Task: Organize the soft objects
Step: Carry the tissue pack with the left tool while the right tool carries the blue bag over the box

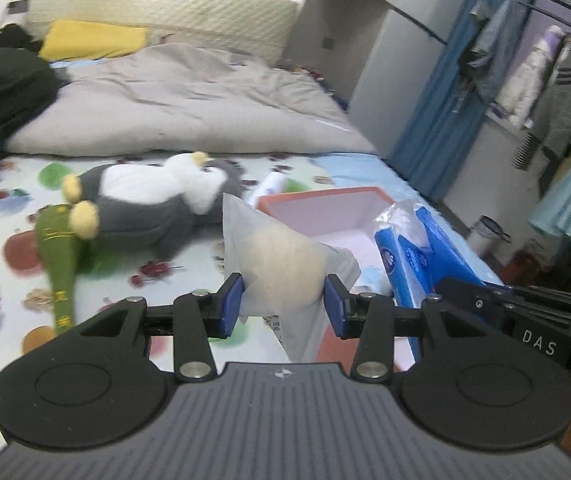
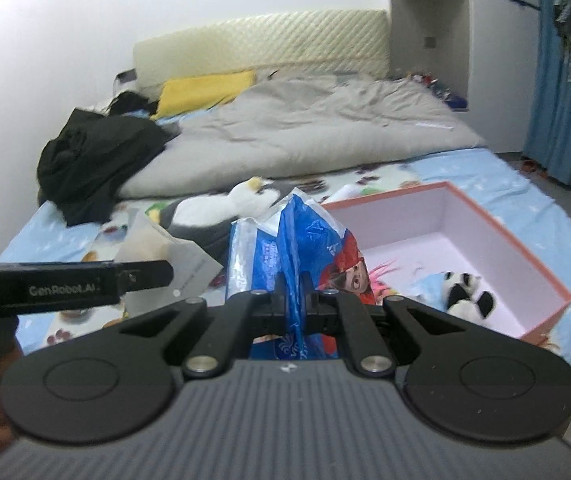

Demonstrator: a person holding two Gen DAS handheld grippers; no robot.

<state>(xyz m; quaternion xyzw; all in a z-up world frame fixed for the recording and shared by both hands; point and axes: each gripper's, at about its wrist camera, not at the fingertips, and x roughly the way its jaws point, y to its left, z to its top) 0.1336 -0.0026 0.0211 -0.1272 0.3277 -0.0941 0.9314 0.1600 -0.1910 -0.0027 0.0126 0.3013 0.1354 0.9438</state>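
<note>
You've got the whole bed [image 2: 533, 200] in front of you, fruit-and-burger print sheet with a big grey duvet [image 2: 305, 136] bunched toward the headboard and a dark heap of clothes [image 2: 93, 160] on its left side. Next size down is the open box [image 2: 485, 248], pink-orange outside and pale inside, sitting on the sheet; in the right wrist view it holds just 1 small panda plush [image 2: 467, 294] near its front corner, lying on a bit of light blue, the rest of the floor bare. Left of the box lies the grey and white penguin plush [image 1: 153, 204] on its back, with a green plush [image 1: 59, 264] touching its feet. Your right gripper [image 2: 294, 304] is clamped almost fully together on the thin blue plastic tissue pack [image 2: 305, 248], held up off the sheet beside the box. Your left gripper [image 1: 283, 304] sits at a medium gap, both blue pads squeezing a clear bag with a cream fluffy thing [image 1: 281, 264] inside, also lifted, just left of the box.
</note>
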